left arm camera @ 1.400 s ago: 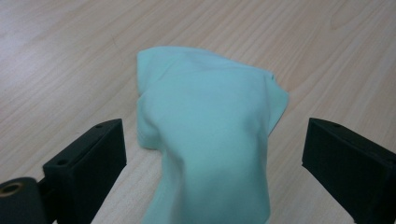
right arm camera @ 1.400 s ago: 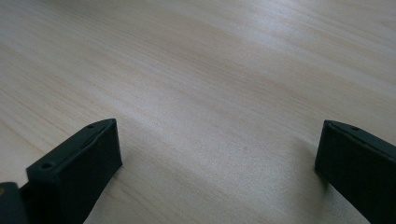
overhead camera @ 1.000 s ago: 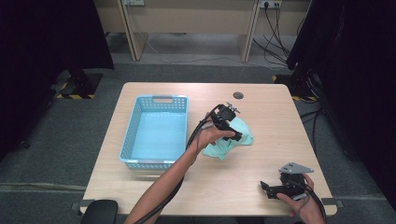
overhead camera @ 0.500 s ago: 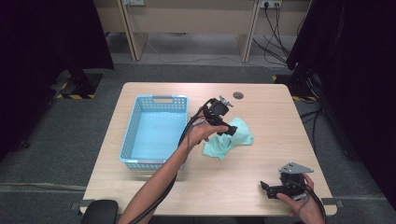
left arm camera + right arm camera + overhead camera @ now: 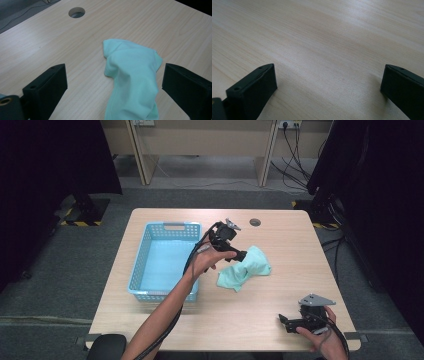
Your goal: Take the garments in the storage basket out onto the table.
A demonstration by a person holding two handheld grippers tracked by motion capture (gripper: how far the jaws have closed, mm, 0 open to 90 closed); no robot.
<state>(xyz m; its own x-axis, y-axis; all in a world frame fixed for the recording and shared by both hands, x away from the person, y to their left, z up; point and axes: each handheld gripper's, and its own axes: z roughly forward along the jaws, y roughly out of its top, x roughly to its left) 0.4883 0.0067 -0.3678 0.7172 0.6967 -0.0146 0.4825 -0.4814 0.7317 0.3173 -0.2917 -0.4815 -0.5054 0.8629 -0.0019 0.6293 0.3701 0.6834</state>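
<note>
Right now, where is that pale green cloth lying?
In the high view the green cloth lies crumpled on the table, just right of the blue basket, with the left tongs open over its near edge.

Two black jaws of the right gripper (image 5: 329, 82) are rising from the lower left and lower right of the frame, standing wide apart, with bare pale wooden table (image 5: 324, 37) stretching between and beyond them

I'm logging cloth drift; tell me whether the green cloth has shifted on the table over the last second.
Yes. The green cloth has spread slightly toward the table's right edge, away from the blue basket, and lies flatter. The left gripper hangs open over it.
</note>
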